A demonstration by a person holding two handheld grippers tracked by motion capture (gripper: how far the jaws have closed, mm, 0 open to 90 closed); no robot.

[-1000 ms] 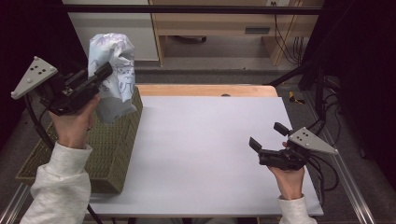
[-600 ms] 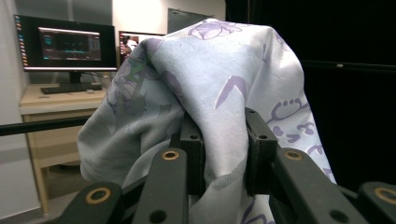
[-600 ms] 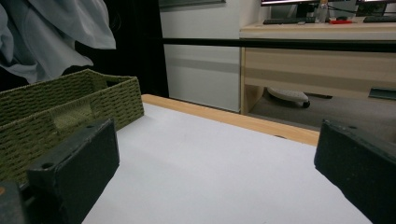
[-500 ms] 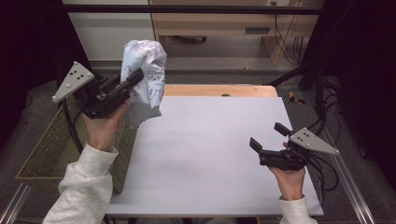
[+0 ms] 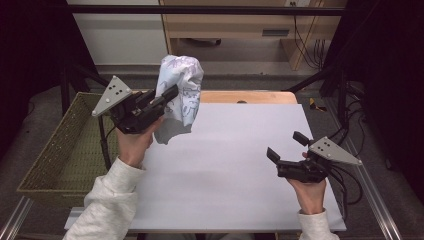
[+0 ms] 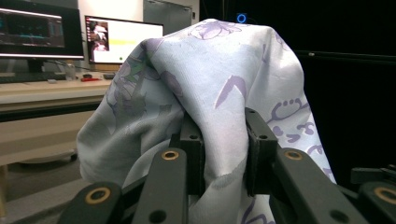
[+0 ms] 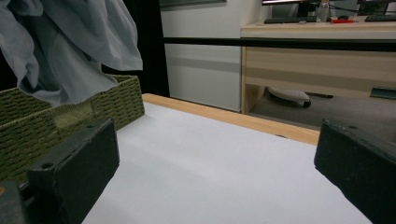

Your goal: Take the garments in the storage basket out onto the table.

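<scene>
left gripper [image 5: 167, 95] holds patterned cloth [image 5: 180, 97] above table [image 5: 225, 165].

Cloth [image 6: 210, 93] hides left gripper [image 6: 223, 154] fingers; monitor text unreadable.

- Laboratory or office workroom: lit computer monitors [image 6: 60, 35] on a desk, upper left.
- Black frame rails [image 5: 210, 9], trailing wall cables [image 5: 305, 35], white worktable [image 5: 235, 165].

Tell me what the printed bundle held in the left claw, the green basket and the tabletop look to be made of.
Pale blue cloth with purple print: thin woven fabric, matte, judging by soft folds and drape.
Olive-green rectangular basket: woven fibre, likely wicker or seagrass; a plaited weave shows on its walls.
White tabletop: smooth matte sheet, probably laminate, with a light wood strip along the far edge.
</scene>
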